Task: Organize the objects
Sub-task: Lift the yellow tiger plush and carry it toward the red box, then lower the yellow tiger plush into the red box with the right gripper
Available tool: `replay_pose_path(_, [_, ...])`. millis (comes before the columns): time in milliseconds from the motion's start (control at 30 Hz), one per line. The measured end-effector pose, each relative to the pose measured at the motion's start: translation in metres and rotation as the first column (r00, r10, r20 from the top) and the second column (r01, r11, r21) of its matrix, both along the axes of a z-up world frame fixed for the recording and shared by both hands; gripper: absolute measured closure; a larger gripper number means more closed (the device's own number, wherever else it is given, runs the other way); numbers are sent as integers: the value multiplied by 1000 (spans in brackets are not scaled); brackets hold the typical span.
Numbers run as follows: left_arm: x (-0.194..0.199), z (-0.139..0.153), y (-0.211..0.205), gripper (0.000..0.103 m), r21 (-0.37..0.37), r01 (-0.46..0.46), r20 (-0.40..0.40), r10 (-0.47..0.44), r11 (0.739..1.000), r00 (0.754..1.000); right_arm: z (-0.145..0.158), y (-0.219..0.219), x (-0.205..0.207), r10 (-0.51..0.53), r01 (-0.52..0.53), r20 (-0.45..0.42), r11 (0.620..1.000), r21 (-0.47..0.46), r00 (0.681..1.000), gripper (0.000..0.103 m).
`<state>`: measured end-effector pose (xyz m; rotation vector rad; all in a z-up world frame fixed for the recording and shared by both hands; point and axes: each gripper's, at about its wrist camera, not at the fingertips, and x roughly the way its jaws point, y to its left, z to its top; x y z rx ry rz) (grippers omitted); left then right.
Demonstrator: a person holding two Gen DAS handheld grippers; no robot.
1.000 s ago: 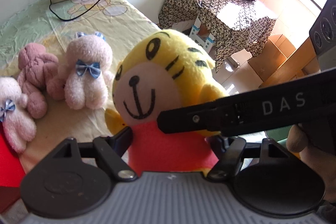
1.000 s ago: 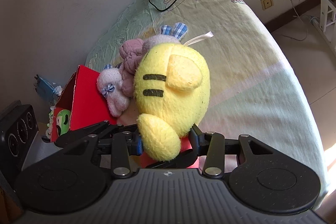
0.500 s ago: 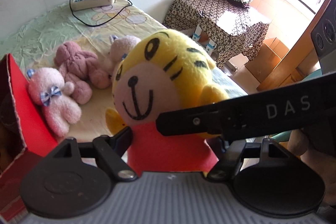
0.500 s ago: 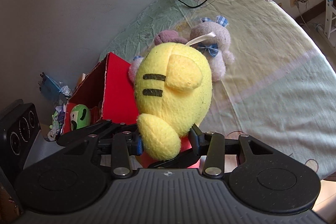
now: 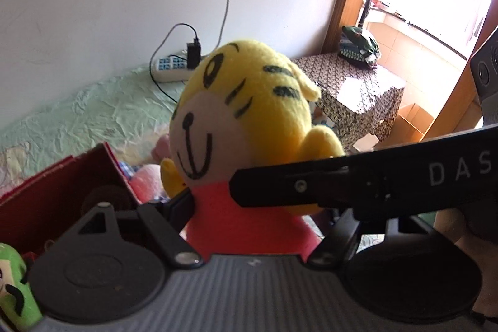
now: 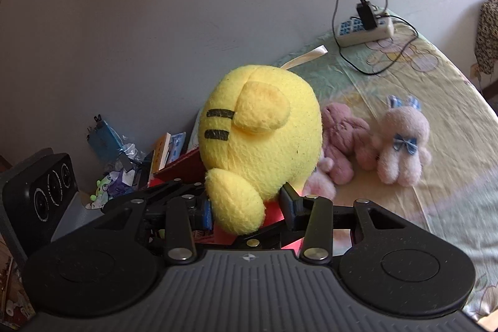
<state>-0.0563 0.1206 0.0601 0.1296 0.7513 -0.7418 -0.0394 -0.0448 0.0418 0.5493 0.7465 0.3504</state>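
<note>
A yellow tiger plush (image 5: pixel 249 114) with a red body hangs in the air, held from two sides. My left gripper (image 5: pixel 258 213) is shut on its red body, and the toy's face looks toward that camera. The right gripper (image 6: pixel 247 207) is shut on the same red body from behind, below the back of the plush (image 6: pixel 264 139). One of its black fingers (image 5: pixel 311 185) crosses the left wrist view. An open red box (image 5: pixel 62 192) lies just below and left of the plush; its edge (image 6: pixel 183 167) shows behind the toy.
Two pink bears (image 6: pixel 342 139) (image 6: pixel 401 139) lie on the bed (image 6: pixel 435 207), with a power strip (image 6: pixel 364 30) by the wall. A green toy (image 5: pixel 12 285) sits near the box. A speaker (image 6: pixel 46 185) and clutter stand left; a cloth-covered table (image 5: pixel 351 83) stands right.
Both grippers have risen with the plush and carried it away from the bears toward the red box, which now shows beneath it. The grip on the toy is unchanged.
</note>
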Motion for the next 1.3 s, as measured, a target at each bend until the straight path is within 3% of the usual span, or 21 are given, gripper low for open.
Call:
replay_pose_path(200, [24, 10, 49, 28, -26, -115, 34, 116, 993, 993, 15, 44, 36, 95, -93, 67, 995, -32, 993, 58])
replay_pose_path(500, [60, -37, 103, 28, -64, -222, -109, 214, 973, 971, -6, 107, 81, 207, -204, 0, 962, -180, 978, 59])
replay_pose_path(700, [74, -67, 109, 28, -64, -232, -199, 215, 971, 956, -27, 128, 96, 237, -249, -78, 927, -280, 968, 59])
replay_pose_path(1033, [93, -97, 108, 29, -40, -228, -289, 207, 973, 935, -49, 137, 121, 237, -283, -186, 916, -285, 954, 59])
replay_pose_path(1300, [99, -105, 105, 28, 3, -233, -282, 225, 972, 933, -61, 138, 126, 235, -280, -182, 914, -294, 955, 49])
